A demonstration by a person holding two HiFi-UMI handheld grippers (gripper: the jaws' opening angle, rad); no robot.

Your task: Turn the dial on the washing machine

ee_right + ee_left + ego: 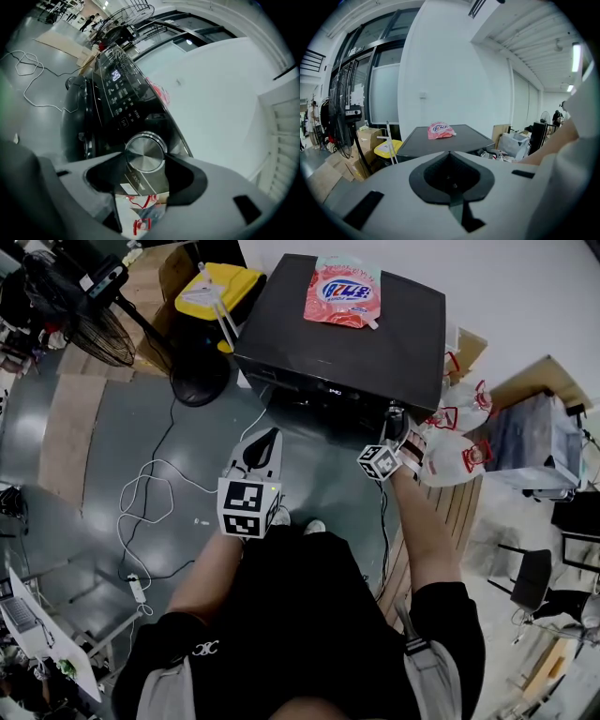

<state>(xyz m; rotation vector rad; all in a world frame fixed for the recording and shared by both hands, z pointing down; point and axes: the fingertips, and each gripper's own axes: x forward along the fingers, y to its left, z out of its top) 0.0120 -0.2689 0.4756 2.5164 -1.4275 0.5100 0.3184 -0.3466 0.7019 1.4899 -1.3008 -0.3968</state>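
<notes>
Right hand-held gripper [145, 161] on dial [146, 151]

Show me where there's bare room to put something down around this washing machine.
Free: the washing machine's top around the detergent pouch; the grey floor between the white cable and the machine's front. Crowded: the right side, with plastic bags, and the back left, with yellow bin and fan.

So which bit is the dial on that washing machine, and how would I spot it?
Find the big black washing machine with the pink-and-red pouch lying on top. Its glossy black control panel runs across the front, and at the end by the right tool sits the round brushed-metal dial. It is the only raised silver knob; the rest is flat printed buttons and a small display.
</notes>
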